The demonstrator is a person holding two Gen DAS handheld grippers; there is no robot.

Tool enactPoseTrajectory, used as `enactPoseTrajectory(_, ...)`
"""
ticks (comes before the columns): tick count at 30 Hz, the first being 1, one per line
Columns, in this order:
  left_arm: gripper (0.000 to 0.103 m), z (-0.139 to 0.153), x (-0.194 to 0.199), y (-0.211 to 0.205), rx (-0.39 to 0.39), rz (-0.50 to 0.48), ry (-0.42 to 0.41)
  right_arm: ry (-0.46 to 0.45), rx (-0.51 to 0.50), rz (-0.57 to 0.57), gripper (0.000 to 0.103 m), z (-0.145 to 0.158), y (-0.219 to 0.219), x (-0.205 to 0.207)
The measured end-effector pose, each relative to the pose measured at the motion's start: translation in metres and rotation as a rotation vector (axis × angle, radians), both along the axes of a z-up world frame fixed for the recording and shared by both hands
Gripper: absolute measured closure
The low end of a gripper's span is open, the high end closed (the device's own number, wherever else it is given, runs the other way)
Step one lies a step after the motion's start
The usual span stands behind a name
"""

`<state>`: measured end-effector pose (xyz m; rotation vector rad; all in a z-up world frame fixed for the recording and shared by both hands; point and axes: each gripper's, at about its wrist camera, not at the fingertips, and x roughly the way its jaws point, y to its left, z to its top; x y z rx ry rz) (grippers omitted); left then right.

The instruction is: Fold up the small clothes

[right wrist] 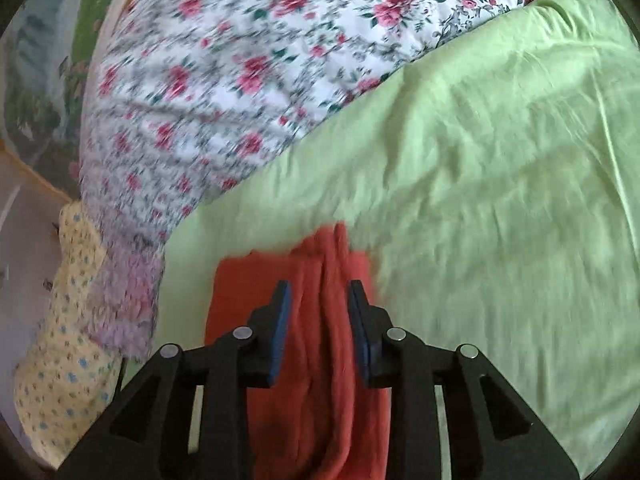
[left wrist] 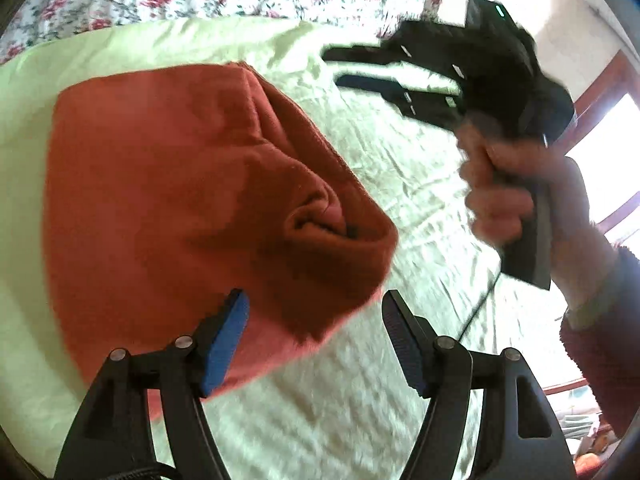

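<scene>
A rust-orange small garment (left wrist: 180,200) lies folded and bunched on the light green sheet (left wrist: 400,168). My left gripper (left wrist: 316,312) is open just above its near edge, with nothing between the blue pads. My right gripper (left wrist: 348,68) shows in the left wrist view, held in a hand at the upper right, well above the sheet and blurred; its fingers look parted. In the right wrist view the right gripper (right wrist: 319,300) is open, and the orange garment (right wrist: 316,344) lies below and between the fingers, apparently not pinched.
A floral duvet (right wrist: 240,60) covers the far side of the bed. A yellow dotted cloth (right wrist: 64,344) and a pink fluffy cloth (right wrist: 128,300) hang at the bed's left edge. A window (left wrist: 604,160) is at the right.
</scene>
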<state>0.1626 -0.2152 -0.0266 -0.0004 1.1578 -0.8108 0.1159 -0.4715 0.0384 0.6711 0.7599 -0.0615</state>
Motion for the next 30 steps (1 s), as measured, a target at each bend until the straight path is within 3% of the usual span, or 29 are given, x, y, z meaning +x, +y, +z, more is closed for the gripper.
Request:
enactPoseTrajectory(3,0.032,0.011,-0.004,0.026,0.007,0.029,-0.028,0.012,0.007,0.07,0.063,0.001,0.028,-0.022)
enactPoseTrajectory(7,0.031,0.012,0.002,0.067,0.051,0.144,-0.047,0.08,-0.014,0.183,0.038,-0.007,0.076,-0.039)
enactPoseTrajectory(12,0.031,-0.001,0.024,0.109,0.087,0.3,-0.004,0.247,-0.249,0.204,0.037,-0.026,0.105,-0.036)
enactPoseTrajectory(15,0.03,-0.01,0.035,0.123,0.09,0.368,0.022,0.28,-0.243,0.159,0.037,-0.036,0.1,-0.025)
enactPoseTrajectory(17,0.03,-0.023,0.054,0.128,0.095,0.396,0.062,0.317,-0.172,0.149,0.045,-0.049,0.093,-0.022)
enactPoseTrajectory(18,0.03,-0.028,0.056,0.129,0.095,0.404,0.075,0.328,-0.145,0.148,0.067,-0.053,0.091,-0.023)
enactPoseTrajectory(19,0.03,-0.032,0.057,0.129,0.093,0.411,0.086,0.328,-0.129,0.153,0.081,-0.054,0.09,-0.025)
enactPoseTrajectory(20,0.03,-0.034,0.06,0.129,0.091,0.414,0.095,0.318,-0.104,0.154,0.083,-0.052,0.087,-0.03)
enactPoseTrajectory(23,0.027,-0.036,0.064,0.122,0.076,0.403,0.098,0.168,-0.024,0.114,0.086,-0.019,0.069,-0.051)
enactPoseTrajectory(25,0.024,-0.035,0.06,0.118,0.07,0.394,0.096,0.112,-0.03,0.084,0.086,-0.002,0.059,-0.063)
enactPoseTrajectory(27,0.024,-0.04,0.06,0.108,0.079,0.374,0.112,0.155,-0.09,0.066,0.086,-0.008,0.056,-0.066)
enactPoseTrajectory(30,0.024,-0.048,0.063,0.093,0.113,0.345,0.116,0.258,-0.055,0.028,0.086,-0.052,0.043,-0.069)
